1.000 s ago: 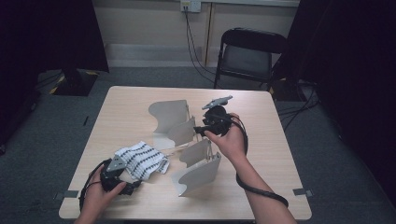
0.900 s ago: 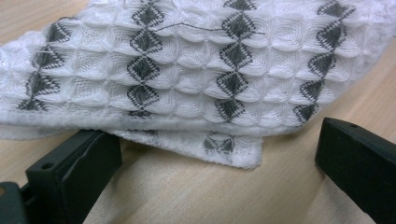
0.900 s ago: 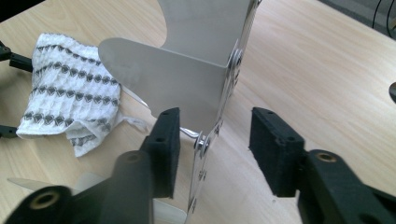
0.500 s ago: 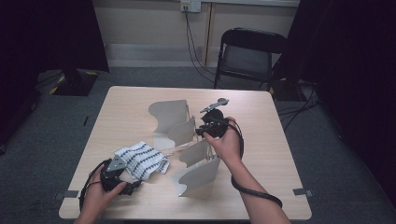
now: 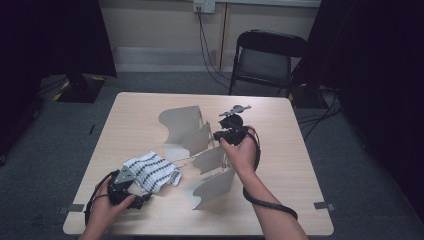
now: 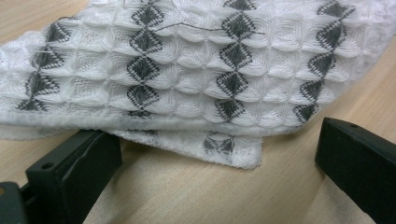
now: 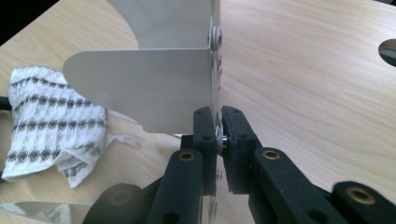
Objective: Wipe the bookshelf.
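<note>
Pale wood tabletop (image 5: 140, 115) sits in a dim room with a folding chair (image 5: 267, 57) behind it. From above, the right hand (image 5: 240, 155) reaches forward, its claw (image 5: 227, 136) on a thin, curved metal-bladed piece (image 5: 192, 135) at the middle. The left claw (image 5: 125, 187) lies near the front edge, beside a waffle-weave cloth (image 5: 152, 172). Its own view shows the jaws apart, cloth (image 6: 196, 70) between them, untouched. The right gripper view shows the jaws, just closed, clamped on the riveted sheet (image 7: 154, 88).
</note>
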`<action>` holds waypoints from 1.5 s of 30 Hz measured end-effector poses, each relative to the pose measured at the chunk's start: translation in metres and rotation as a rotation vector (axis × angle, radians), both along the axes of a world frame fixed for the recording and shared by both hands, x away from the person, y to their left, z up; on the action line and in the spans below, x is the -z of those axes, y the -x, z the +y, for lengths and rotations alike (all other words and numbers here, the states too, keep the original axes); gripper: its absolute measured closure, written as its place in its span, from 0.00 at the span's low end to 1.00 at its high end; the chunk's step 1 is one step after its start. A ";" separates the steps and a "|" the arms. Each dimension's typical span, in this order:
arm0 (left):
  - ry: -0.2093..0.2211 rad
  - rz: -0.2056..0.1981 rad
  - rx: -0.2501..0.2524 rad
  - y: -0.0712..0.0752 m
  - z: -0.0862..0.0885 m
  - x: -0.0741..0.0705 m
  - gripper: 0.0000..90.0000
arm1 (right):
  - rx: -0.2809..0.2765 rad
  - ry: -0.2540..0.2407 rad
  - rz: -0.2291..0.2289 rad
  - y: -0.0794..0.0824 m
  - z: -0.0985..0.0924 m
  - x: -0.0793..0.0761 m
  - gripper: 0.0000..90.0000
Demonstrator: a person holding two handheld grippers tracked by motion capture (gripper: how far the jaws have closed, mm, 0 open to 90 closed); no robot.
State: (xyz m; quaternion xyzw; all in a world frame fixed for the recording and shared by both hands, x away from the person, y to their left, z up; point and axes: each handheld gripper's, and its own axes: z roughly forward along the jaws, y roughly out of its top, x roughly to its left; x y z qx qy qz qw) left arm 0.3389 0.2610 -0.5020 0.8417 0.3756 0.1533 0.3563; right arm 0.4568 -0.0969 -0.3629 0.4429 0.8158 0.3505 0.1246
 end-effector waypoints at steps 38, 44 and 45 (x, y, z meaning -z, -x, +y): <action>0.002 0.000 0.002 -0.001 0.000 0.000 0.00 | 0.051 -0.121 0.030 -0.005 -0.052 -0.039 0.95; 0.000 -0.001 0.003 -0.001 0.000 0.000 0.00 | 0.066 -0.108 0.036 -0.003 -0.066 -0.041 0.95; 0.003 -0.002 0.004 -0.001 0.000 0.000 0.00 | 0.070 -0.108 0.042 -0.003 -0.068 -0.041 0.95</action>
